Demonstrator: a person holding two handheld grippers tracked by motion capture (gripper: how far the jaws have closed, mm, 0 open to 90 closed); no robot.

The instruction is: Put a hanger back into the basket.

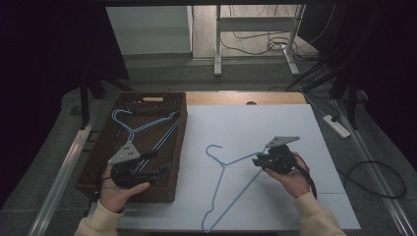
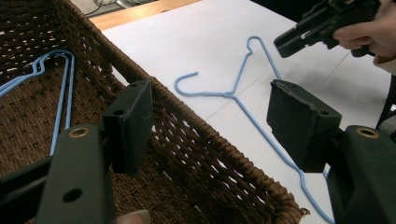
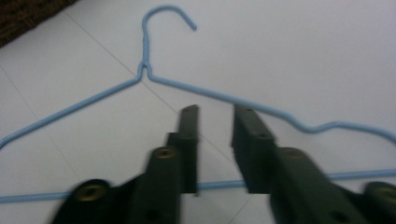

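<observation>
right gripper (image 3: 215,114), jaws narrowed to a slim gap with nothing pinched, hovers over the blue hanger (image 1: 231,184) lying lower centre on the white sheet, likely lining up a grab, while left gripper (image 2: 210,126), spread and empty, waits over the basket (image 1: 179,147) at left.

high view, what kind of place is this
Probably a lab or workshop set up for recording, not a home: a table under white sheeting, loose cables and a power strip on the grey floor, dark curtains at the sides.

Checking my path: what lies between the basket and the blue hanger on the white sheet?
Nothing but bare white sheet between the basket and the hanger, as the high view shows.
</observation>
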